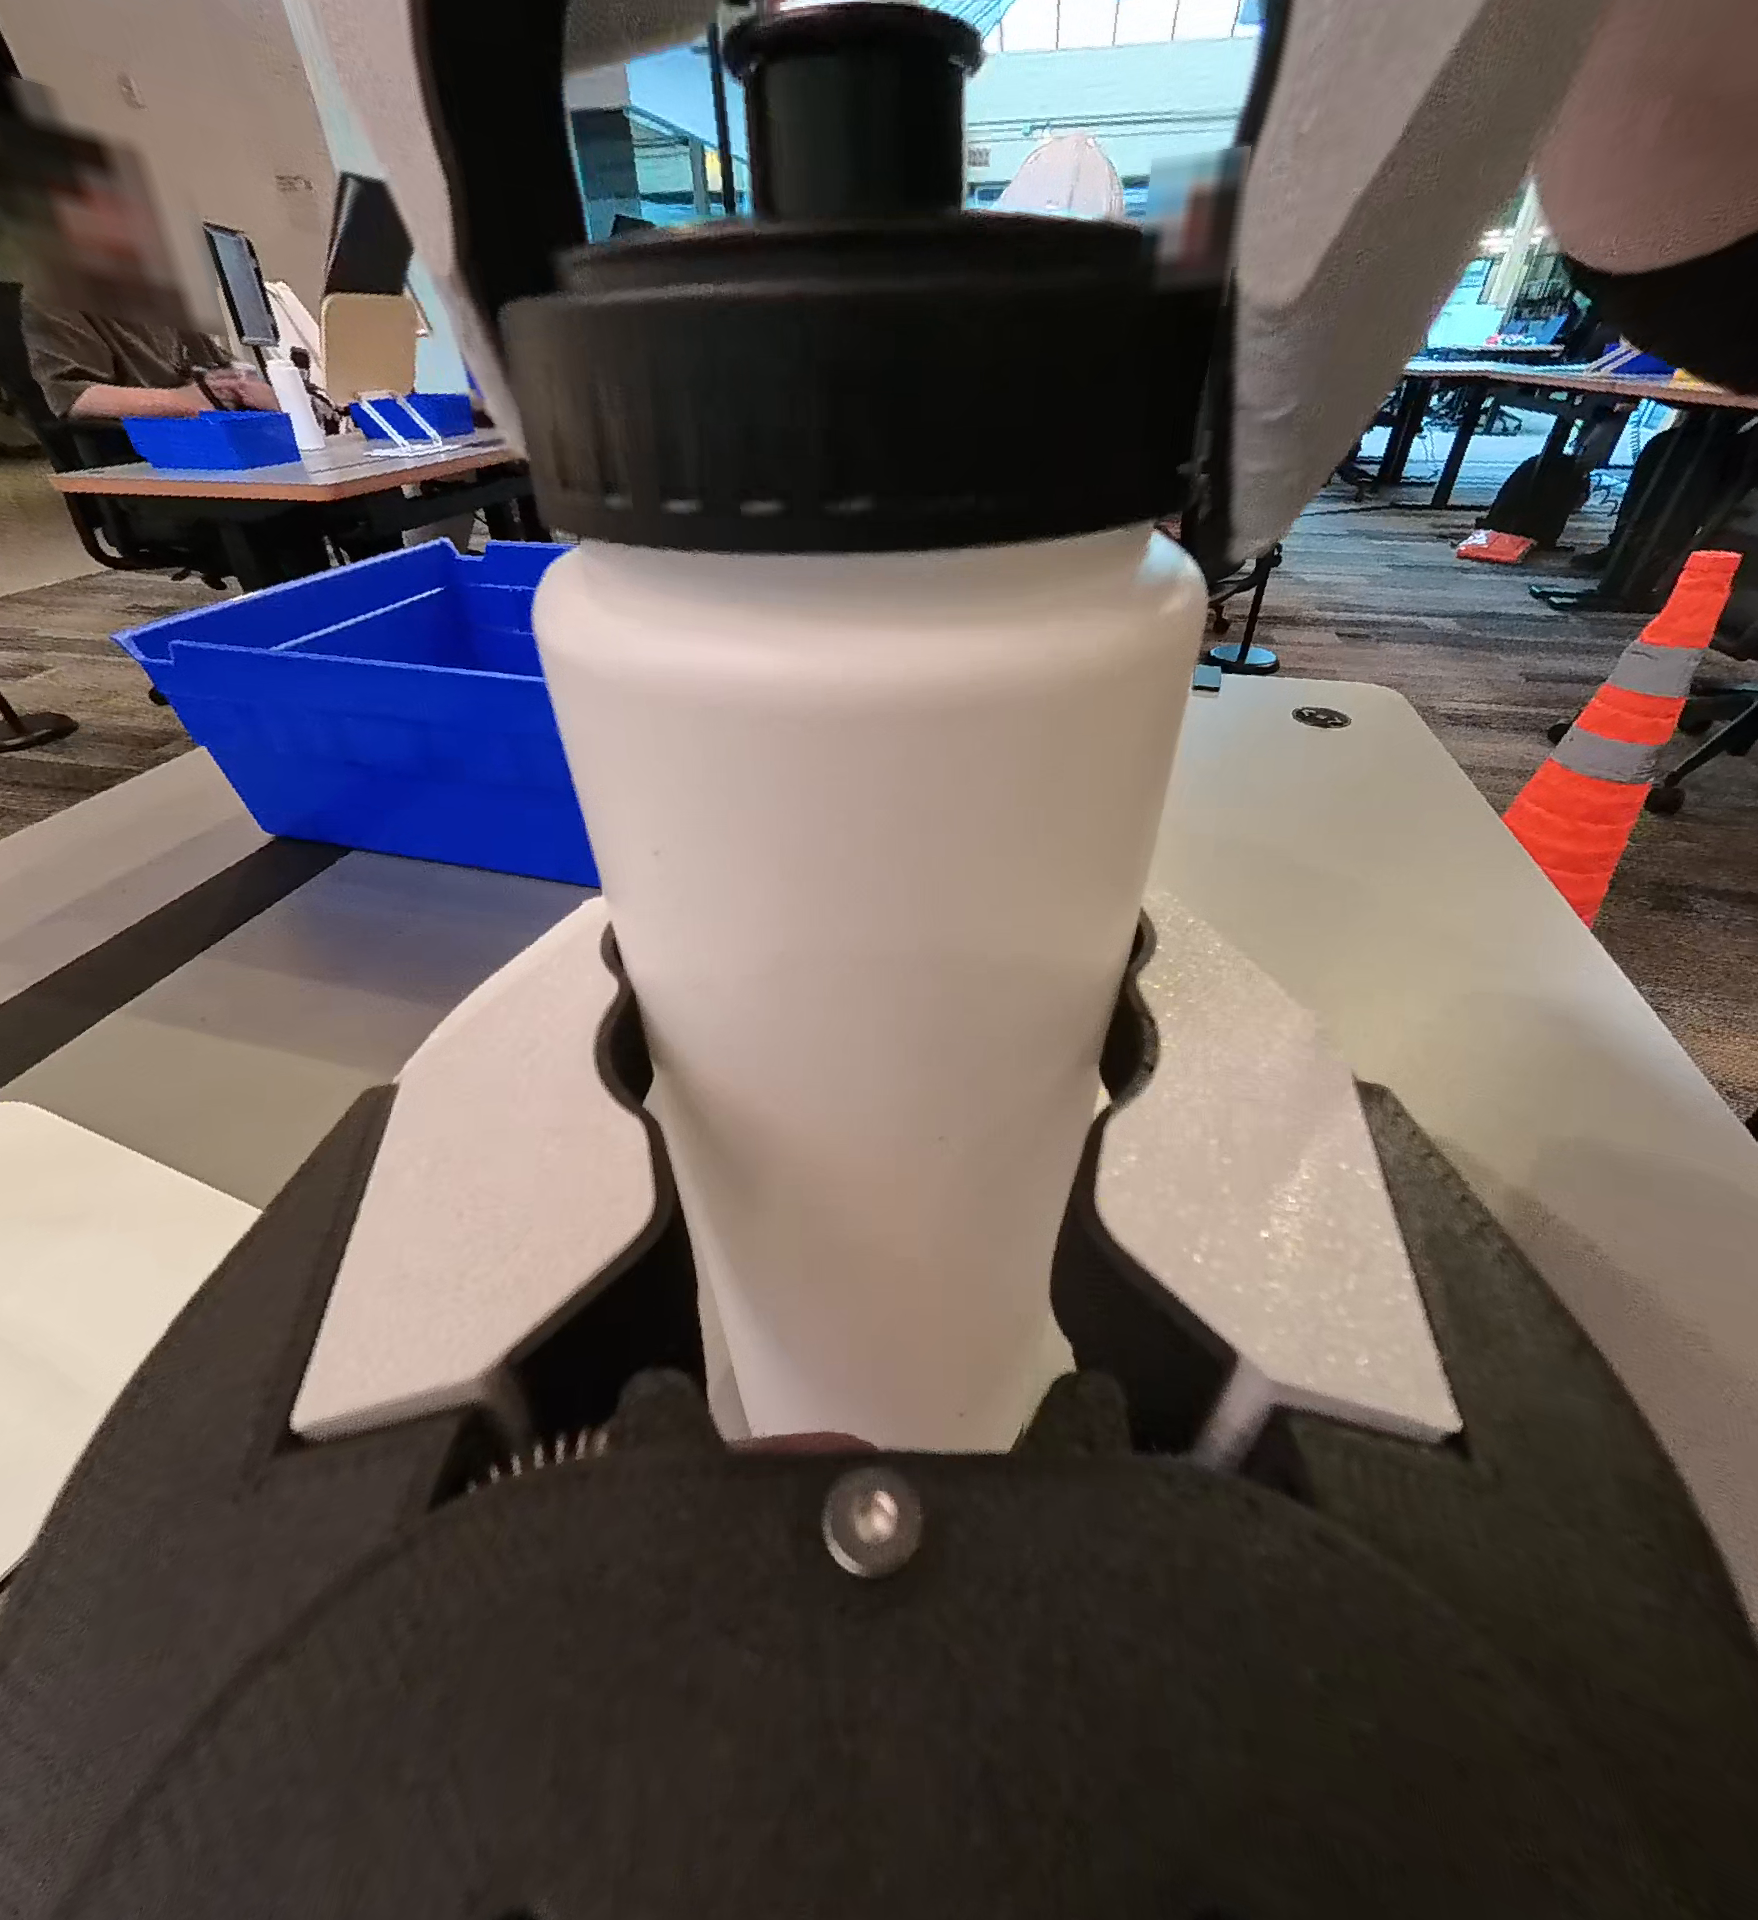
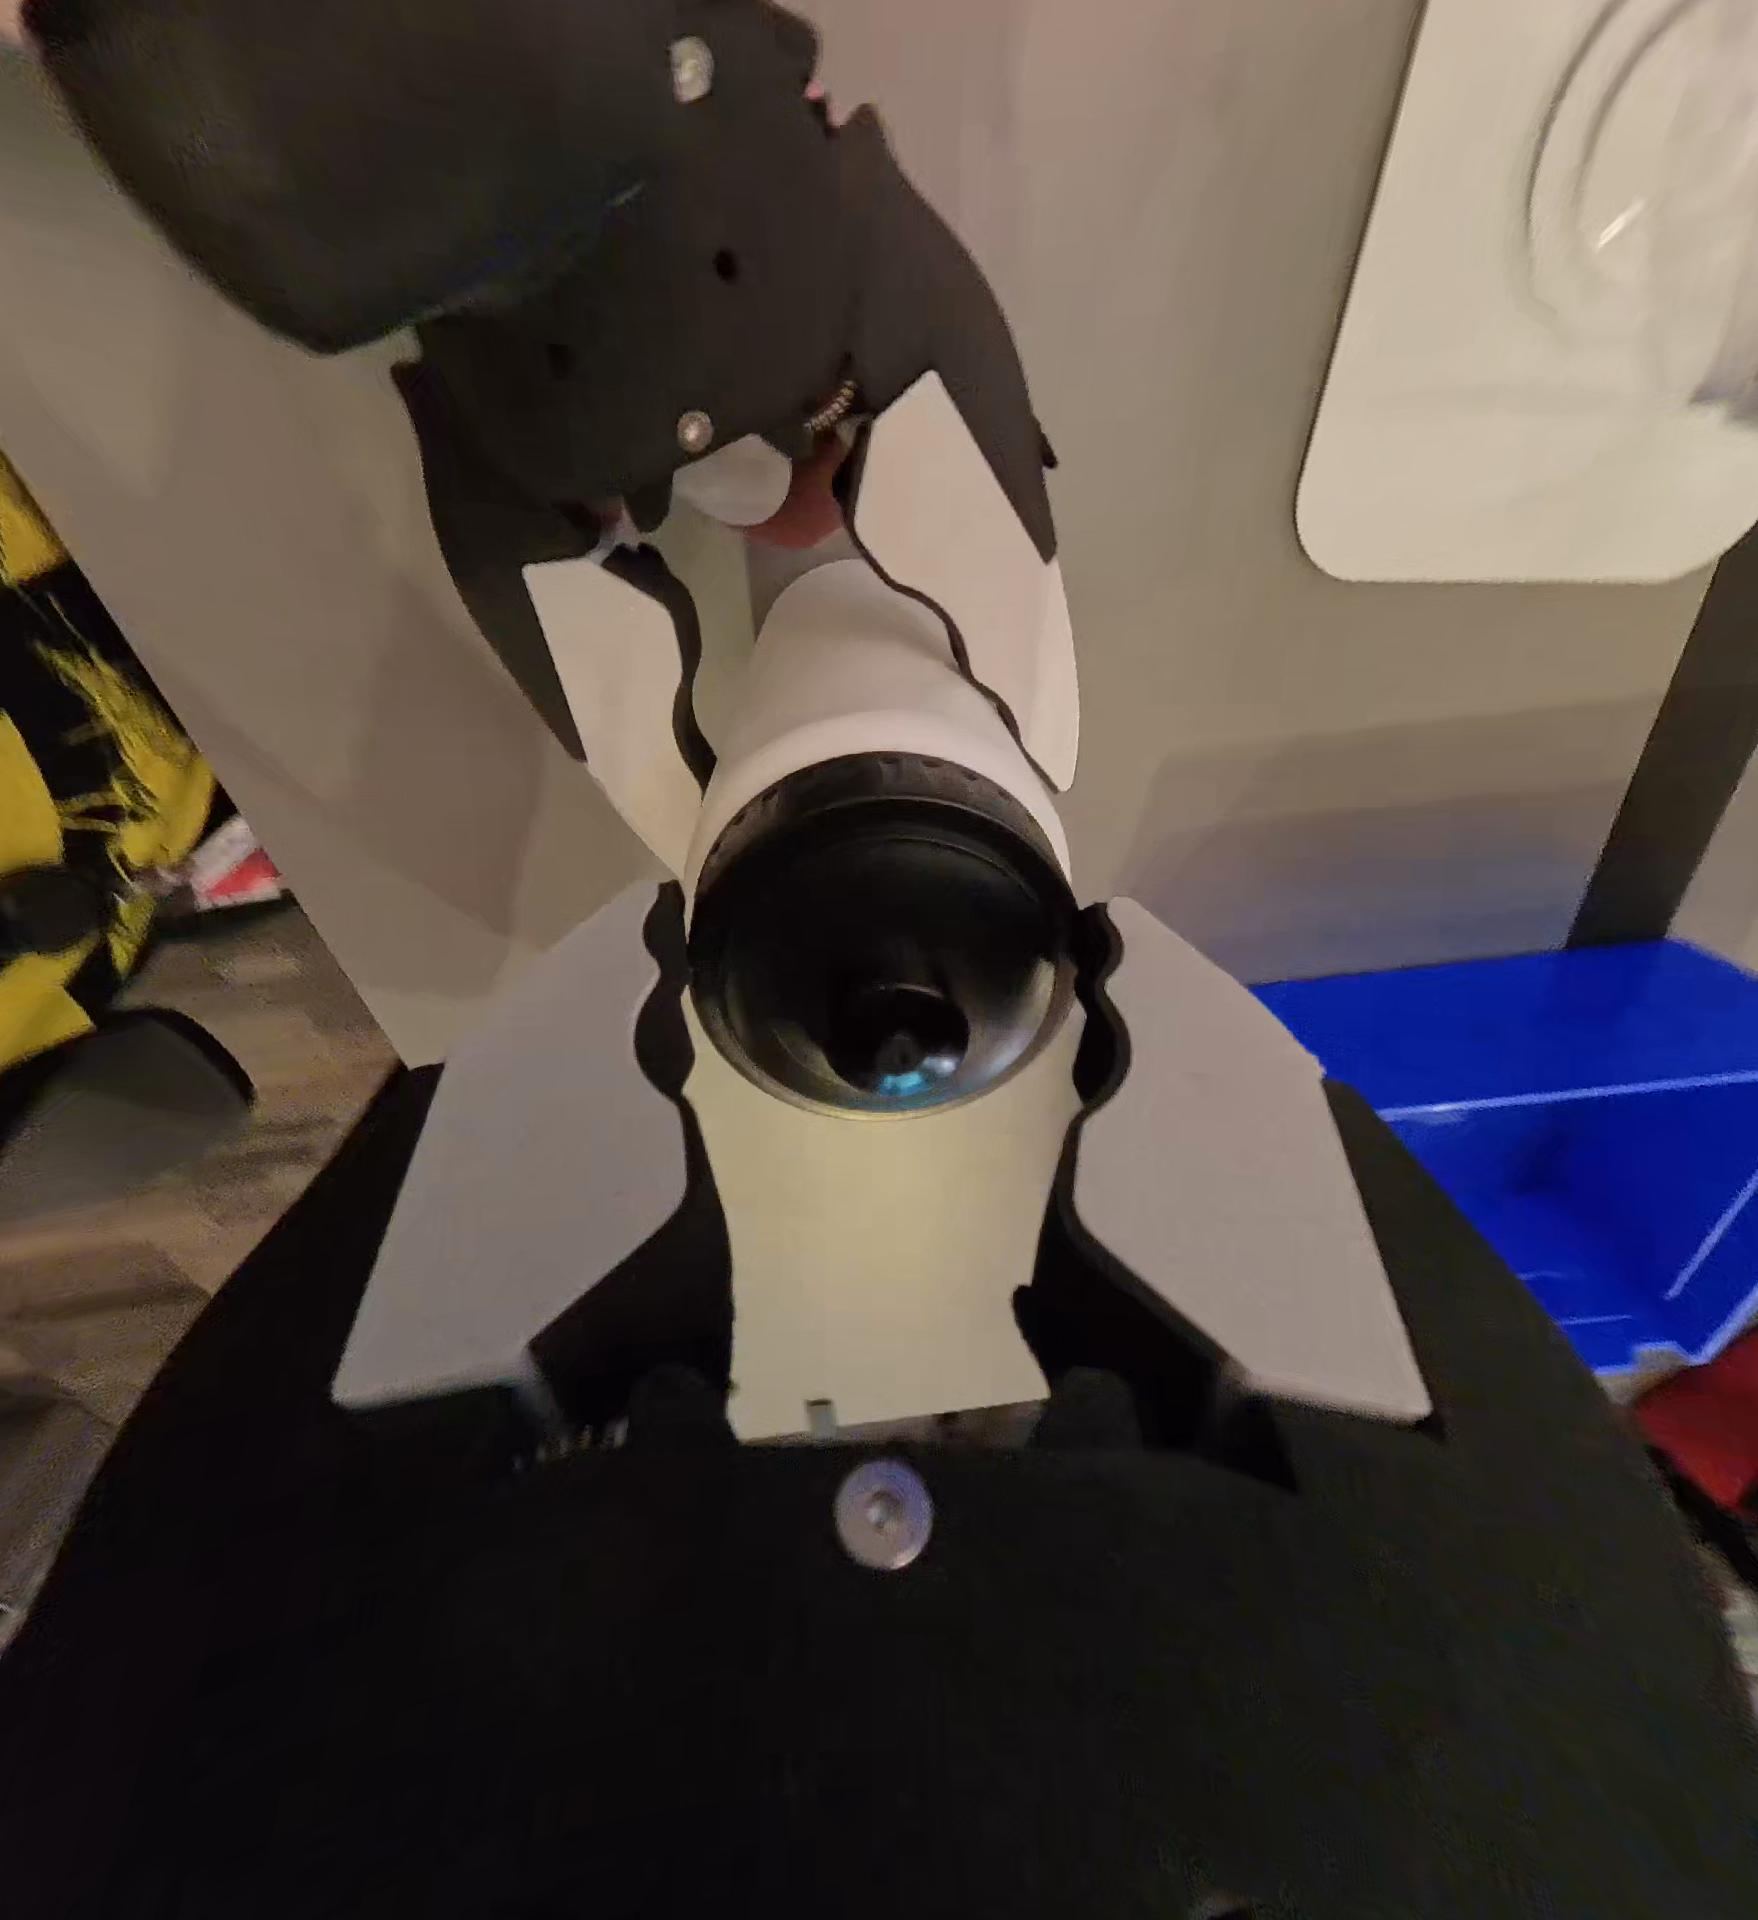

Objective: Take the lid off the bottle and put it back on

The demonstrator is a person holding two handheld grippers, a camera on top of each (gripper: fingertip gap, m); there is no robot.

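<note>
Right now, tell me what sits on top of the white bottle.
A black ribbed lid with a spout caps the white bottle. The right gripper closes around it from above. The bottle's mouth and contents are covered.

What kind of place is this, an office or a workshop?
Probably an open-plan office or lab: carpeted floor, rows of long desks, a computer monitor, blue plastic bins and an orange traffic cone.
</note>
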